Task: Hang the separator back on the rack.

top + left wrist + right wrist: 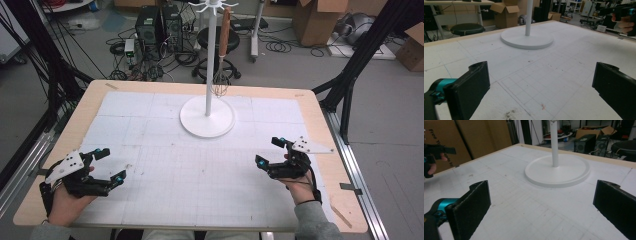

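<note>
A white stand (207, 117) with a round base and a tall pole stands at the back middle of the table. From a hook at its top hangs a whisk (223, 50) with a wooden handle. My left gripper (111, 164) rests low at the front left, open, with nothing between its jaws. My right gripper (270, 151) is at the front right, also open and empty. In the left gripper view the stand's base (527, 38) lies ahead, beyond the wide gap of the left gripper (539, 87). The right gripper (541, 207) likewise faces the base (557, 171).
A white gridded mat (200, 175) covers the wooden table (345, 200). Behind the table are a black stool (212, 37), computer towers (157, 25) with cables, and cardboard boxes (317, 20). Black frame posts (357, 60) flank both sides.
</note>
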### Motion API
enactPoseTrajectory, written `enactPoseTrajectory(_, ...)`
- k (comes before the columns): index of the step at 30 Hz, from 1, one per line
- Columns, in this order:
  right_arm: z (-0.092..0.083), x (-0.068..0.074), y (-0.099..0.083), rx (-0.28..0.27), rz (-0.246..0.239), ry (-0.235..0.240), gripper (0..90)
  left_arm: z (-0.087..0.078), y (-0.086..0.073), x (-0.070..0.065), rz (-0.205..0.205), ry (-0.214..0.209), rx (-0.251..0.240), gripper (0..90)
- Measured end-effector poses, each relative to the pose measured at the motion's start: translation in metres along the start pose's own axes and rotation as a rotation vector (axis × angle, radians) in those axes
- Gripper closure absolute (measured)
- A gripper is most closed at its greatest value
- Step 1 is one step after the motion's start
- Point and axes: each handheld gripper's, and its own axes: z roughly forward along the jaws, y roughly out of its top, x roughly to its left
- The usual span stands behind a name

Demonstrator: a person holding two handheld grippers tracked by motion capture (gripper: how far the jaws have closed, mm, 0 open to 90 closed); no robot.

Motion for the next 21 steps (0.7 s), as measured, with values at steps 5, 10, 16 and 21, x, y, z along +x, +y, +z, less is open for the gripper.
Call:
enactPoseTrajectory(5, -0.012, -0.004, -0.008, -0.017, -0.002, -0.006, 0.4, 0.000, 0.000, 0.000, 0.001, 0.001, 0.000, 1.8)
enactPoseTrajectory(10, -0.025, -0.009, -0.016, -0.021, 0.003, -0.013, 0.4, 0.000, 0.000, 0.001, -0.002, 0.005, 0.000, 1.8)
enactPoseTrajectory(16, -0.042, -0.013, -0.024, -0.023, 0.030, -0.044, 0.4, 0.003, -0.001, 0.002, 0.001, 0.004, 0.006, 1.8)
enactPoseTrajectory(21, -0.043, -0.014, -0.027, -0.018, 0.040, -0.034, 0.4, 0.007, -0.001, 0.003, 0.000, 0.006, 0.019, 1.8)
